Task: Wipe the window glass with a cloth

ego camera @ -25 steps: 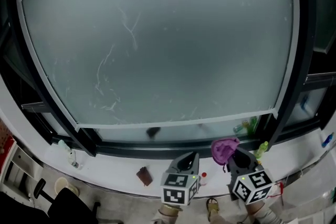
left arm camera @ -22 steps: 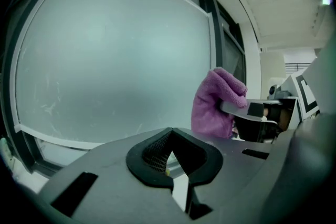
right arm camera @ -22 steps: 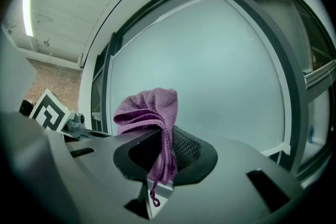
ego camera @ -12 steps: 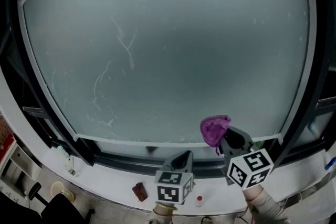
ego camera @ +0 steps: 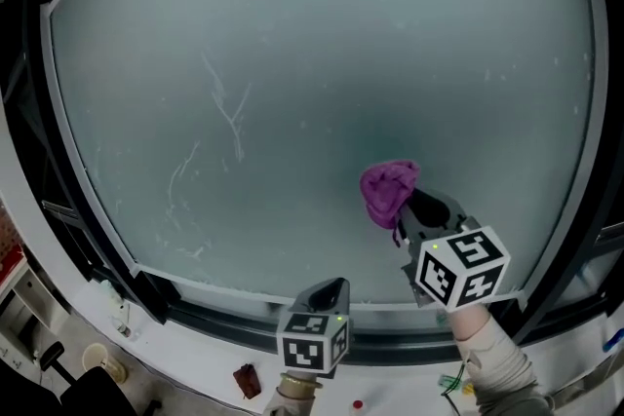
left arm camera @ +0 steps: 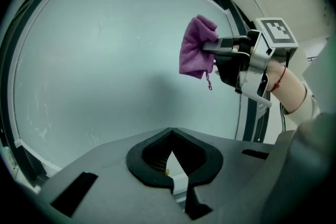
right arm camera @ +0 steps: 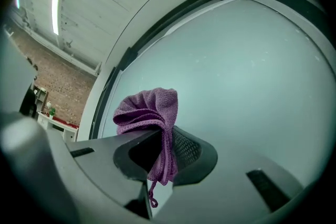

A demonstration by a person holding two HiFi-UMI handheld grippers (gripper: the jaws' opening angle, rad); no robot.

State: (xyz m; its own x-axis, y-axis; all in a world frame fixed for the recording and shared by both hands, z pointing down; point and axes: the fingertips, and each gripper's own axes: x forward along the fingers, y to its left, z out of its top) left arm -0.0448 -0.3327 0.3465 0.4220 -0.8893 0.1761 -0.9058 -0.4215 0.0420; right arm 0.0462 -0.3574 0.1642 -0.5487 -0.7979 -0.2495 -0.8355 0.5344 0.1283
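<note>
The window glass (ego camera: 292,63) is the reference surface; it is frosted, with thin pale streaks (ego camera: 226,107) on its left half. The right gripper (ego camera: 408,209) is raised in front of the lower right part of the glass, jaws clenched on a bunched purple cloth (ego camera: 388,190). The cloth's gathered bulk stands beyond the jaw tips, toward the glass, and a short loop hangs below. Contact between cloth and glass cannot be confirmed. The left gripper (ego camera: 330,290) is held lower, at the bottom edge of the glass beside the lower frame (ego camera: 224,290). Its jaws are closed together with nothing between them. It is well apart from the cloth.
</note>
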